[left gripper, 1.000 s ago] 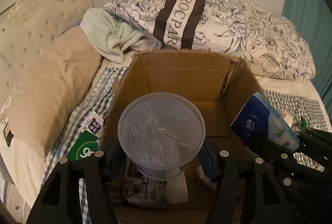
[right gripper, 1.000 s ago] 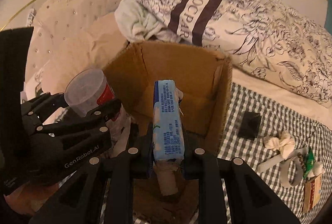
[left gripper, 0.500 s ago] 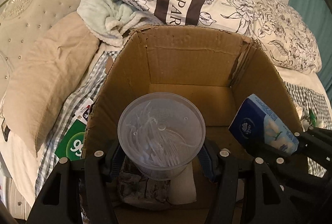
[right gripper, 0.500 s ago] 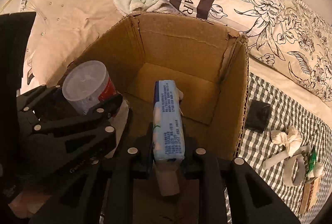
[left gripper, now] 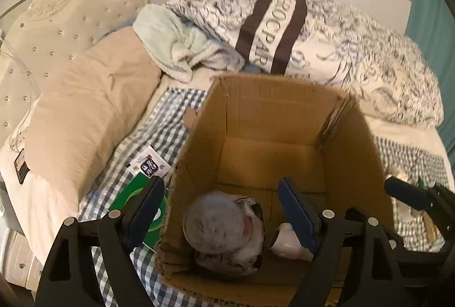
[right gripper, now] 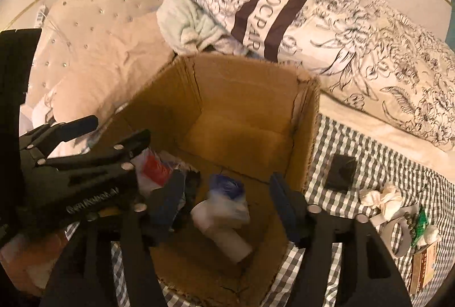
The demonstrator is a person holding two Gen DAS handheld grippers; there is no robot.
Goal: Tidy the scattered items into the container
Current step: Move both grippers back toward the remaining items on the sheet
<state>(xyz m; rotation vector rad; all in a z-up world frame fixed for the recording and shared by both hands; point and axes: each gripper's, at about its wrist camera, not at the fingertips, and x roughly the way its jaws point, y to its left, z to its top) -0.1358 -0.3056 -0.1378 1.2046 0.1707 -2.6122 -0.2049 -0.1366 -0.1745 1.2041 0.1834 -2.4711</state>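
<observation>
L hand-held gripper (left gripper: pixel 224 210): jaws spread wide, nothing between them; hangs over near-left corner of the open brown cardboard box (left gripper: pixel 273 119). Below it, inside box: clear round plastic tub (left gripper: pixel 213 224) w/ frosted lid, lying on a crumpled printed packet (left gripper: pixel 250 253). White bottle (left gripper: pixel 287 241) beside it on box floor.

R hand-held gripper (right gripper: pixel 227 201): also released, jaws apart, above near side of box. Directly below: blue-and-white soft tissue pack (right gripper: pixel 224 201) resting on box floor, leaning on a white cylinder (right gripper: pixel 227 238).

Bed, grey-white checked sheet (right gripper: pixel 366 159). Right of box: small black square item (right gripper: pixel 341 170), white cloth bow (right gripper: pixel 381 196), mixed small bits near edge – can't ID. Left of box: green-and-white flat packet (left gripper: pixel 133 193).

Far: beige pillow (left gripper: pixel 85 113), pale mint fleece bundle (left gripper: pixel 176 45), floral quilt (left gripper: pixel 355 45) w/ brown stripe, tufted cream headboard (left gripper: pixel 57 22).
</observation>
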